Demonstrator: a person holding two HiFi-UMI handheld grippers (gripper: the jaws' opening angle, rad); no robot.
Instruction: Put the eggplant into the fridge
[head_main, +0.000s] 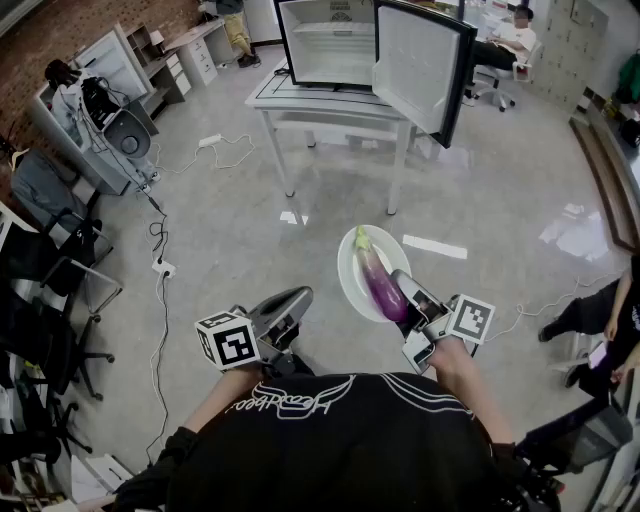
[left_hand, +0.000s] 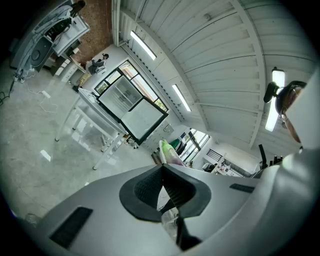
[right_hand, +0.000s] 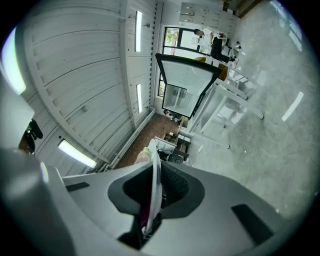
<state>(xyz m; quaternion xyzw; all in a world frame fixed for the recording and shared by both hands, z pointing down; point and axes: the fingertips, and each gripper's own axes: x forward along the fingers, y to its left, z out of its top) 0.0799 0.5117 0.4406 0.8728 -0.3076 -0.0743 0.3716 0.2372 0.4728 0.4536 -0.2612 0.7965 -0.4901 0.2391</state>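
A purple eggplant (head_main: 383, 285) with a green stem lies on a white plate (head_main: 352, 275) held out over the floor. My right gripper (head_main: 415, 305) is shut on the plate's near rim. In the right gripper view the plate (right_hand: 155, 185) stands edge-on between the pads, with the eggplant (right_hand: 144, 216) against its left face. My left gripper (head_main: 295, 300) is beside it, shut and empty; its pads (left_hand: 172, 187) meet at the tips. Ahead, the fridge (head_main: 330, 40) stands on a white table (head_main: 300, 100) with its door (head_main: 420, 65) swung open to the right.
Office chairs (head_main: 50, 290) and a cluttered desk (head_main: 95, 110) line the left. Cables and a power strip (head_main: 163, 268) lie on the floor. One person sits at the back right (head_main: 505, 45); another stands at the right edge (head_main: 600, 310).
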